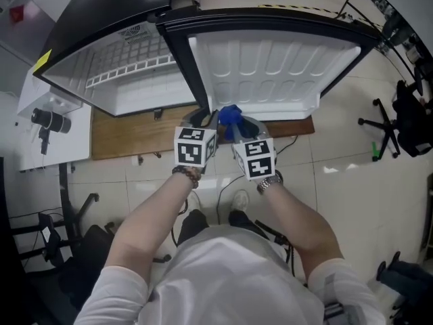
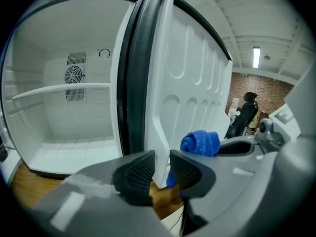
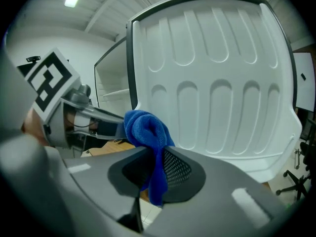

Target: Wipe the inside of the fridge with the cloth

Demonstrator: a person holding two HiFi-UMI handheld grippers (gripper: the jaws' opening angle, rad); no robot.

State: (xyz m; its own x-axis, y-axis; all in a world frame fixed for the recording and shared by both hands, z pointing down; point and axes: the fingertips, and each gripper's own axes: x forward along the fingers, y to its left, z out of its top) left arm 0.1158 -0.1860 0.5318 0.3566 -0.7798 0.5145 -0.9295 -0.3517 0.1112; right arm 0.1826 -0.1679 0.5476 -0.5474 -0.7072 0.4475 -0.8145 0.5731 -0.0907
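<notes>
- The right gripper [image 3: 154, 158] pinched the blue cloth [image 3: 146, 130] between its fingers, just in front of the lower edge of the open fridge door [image 3: 217, 78].
- The left gripper [image 2: 162, 166] had its fingers narrowly apart, with the door's bottom corner in the gap.

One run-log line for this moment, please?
right claw: shut on blue terry cloth | left claw: open at white fridge door edge | door: open
</notes>
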